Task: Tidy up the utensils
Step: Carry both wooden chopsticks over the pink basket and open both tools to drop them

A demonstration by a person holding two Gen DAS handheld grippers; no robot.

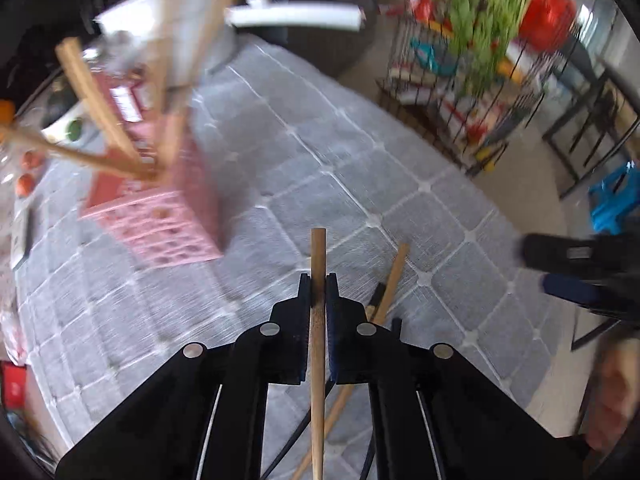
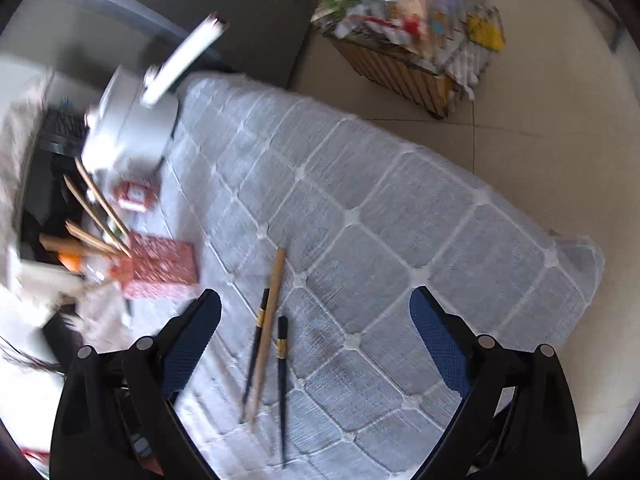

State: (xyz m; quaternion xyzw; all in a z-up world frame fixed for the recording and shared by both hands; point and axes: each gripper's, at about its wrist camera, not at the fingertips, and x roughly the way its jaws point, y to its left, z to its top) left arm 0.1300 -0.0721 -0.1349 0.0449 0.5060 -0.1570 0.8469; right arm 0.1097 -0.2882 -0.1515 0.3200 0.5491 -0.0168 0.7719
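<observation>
My left gripper is shut on a wooden chopstick and holds it above the table. A pink perforated holder with several wooden sticks in it stands ahead to the left; it also shows in the right wrist view. Another wooden chopstick lies on the cloth just right of my left gripper. My right gripper is open and empty above one wooden chopstick and two black chopsticks lying on the cloth.
A grey quilted cloth covers the table. A white pot with a long handle stands at the far end. A red packet lies near it. A wire rack of goods stands on the floor beyond the table edge.
</observation>
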